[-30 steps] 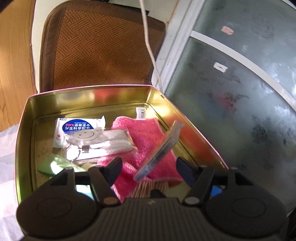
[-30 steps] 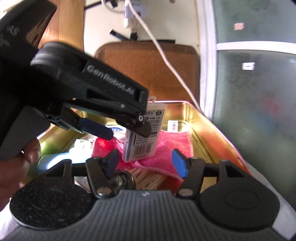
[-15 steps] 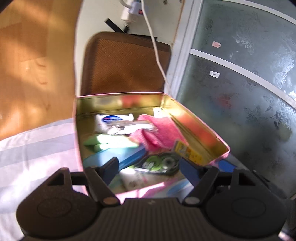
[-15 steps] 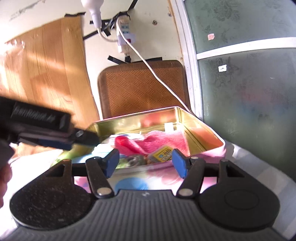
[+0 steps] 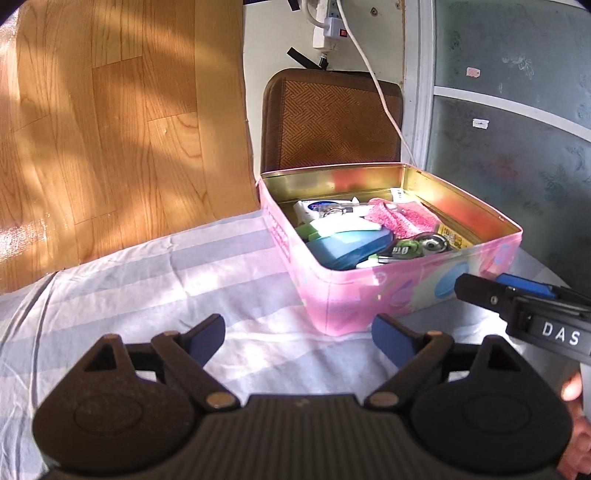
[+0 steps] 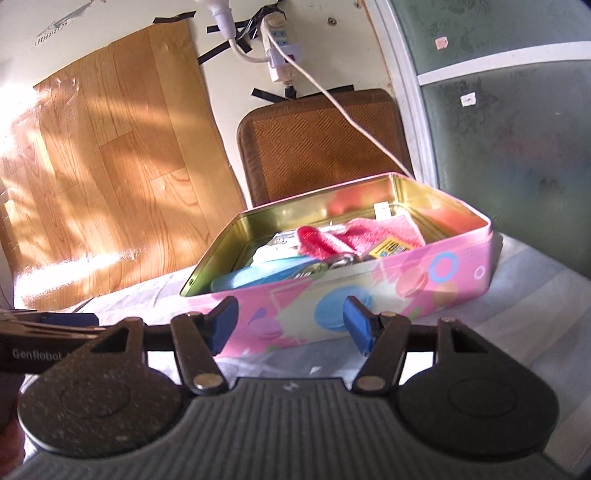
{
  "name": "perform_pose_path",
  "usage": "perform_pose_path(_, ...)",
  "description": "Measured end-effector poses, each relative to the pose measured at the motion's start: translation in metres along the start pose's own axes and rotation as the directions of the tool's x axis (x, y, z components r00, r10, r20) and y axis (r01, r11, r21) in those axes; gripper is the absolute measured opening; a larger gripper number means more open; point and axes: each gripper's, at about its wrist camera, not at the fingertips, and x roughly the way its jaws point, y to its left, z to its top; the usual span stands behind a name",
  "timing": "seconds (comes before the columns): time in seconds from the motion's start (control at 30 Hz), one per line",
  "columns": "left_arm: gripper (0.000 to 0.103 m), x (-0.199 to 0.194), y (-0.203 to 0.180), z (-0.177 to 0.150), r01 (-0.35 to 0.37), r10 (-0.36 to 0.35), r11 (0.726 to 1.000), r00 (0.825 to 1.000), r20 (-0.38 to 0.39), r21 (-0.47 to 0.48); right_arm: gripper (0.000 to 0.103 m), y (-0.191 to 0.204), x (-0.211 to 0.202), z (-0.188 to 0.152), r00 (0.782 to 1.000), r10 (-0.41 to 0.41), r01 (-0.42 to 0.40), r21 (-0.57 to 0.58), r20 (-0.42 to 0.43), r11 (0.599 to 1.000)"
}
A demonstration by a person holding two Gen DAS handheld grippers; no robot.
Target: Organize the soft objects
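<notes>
A pink tin box (image 5: pixel 388 291) with a gold inside stands open on a striped white cloth (image 5: pixel 184 280). It holds a pink towel (image 5: pixel 402 218), a blue case (image 5: pixel 351 247), a wipes pack (image 5: pixel 314 206), a tape dispenser (image 5: pixel 406 251) and a yellow card (image 5: pixel 452 236). The box also shows in the right wrist view (image 6: pixel 369 295), with the towel (image 6: pixel 354 236) inside. My left gripper (image 5: pixel 298 334) is open and empty, short of the box's near corner. My right gripper (image 6: pixel 290 325) is open and empty, just before the box's front wall.
A brown woven chair back (image 5: pixel 332 122) stands behind the box. A white cable (image 5: pixel 384 96) hangs from a power strip (image 5: pixel 328 26) to the box's far right corner. Frosted glass doors (image 5: pixel 517 147) are on the right, wood-pattern sheet (image 5: pixel 110 129) on the left.
Both grippers have pulled back and up out of the box. A second ago the left gripper was just above the box's contents; the card pack now lies inside.
</notes>
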Motion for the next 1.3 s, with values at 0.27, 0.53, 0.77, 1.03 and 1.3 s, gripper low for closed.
perform_pose_path(0.27,0.103,-0.004,0.015,-0.014,-0.065,0.065,0.998,0.998,0.011,0.000,0.066,0.018,-0.004,-0.001,1.000,-0.001,0.001,-0.017,-0.004,1.000)
perform_pose_path(0.53,0.103,-0.001,0.029,-0.021,-0.080,0.080,0.997,0.997,-0.017,-0.017,0.066,0.030,-0.004,0.000,1.000,0.015,-0.015,-0.019,-0.015,1.000)
perform_pose_path(0.77,0.103,0.001,0.032,-0.023,-0.094,0.094,0.995,0.995,-0.024,-0.015,0.067,0.033,-0.003,0.000,0.999,0.023,-0.023,-0.024,-0.026,0.999)
perform_pose_path(1.03,0.103,0.001,0.032,-0.024,-0.100,0.100,0.995,0.995,-0.019,-0.008,0.068,0.033,-0.003,-0.001,0.999,0.021,-0.021,-0.015,-0.028,1.000)
perform_pose_path(1.3,0.103,0.003,0.034,-0.029,-0.082,0.082,0.996,0.996,0.015,-0.016,0.070,0.031,-0.005,-0.004,1.000,-0.016,0.016,-0.003,-0.005,1.000)
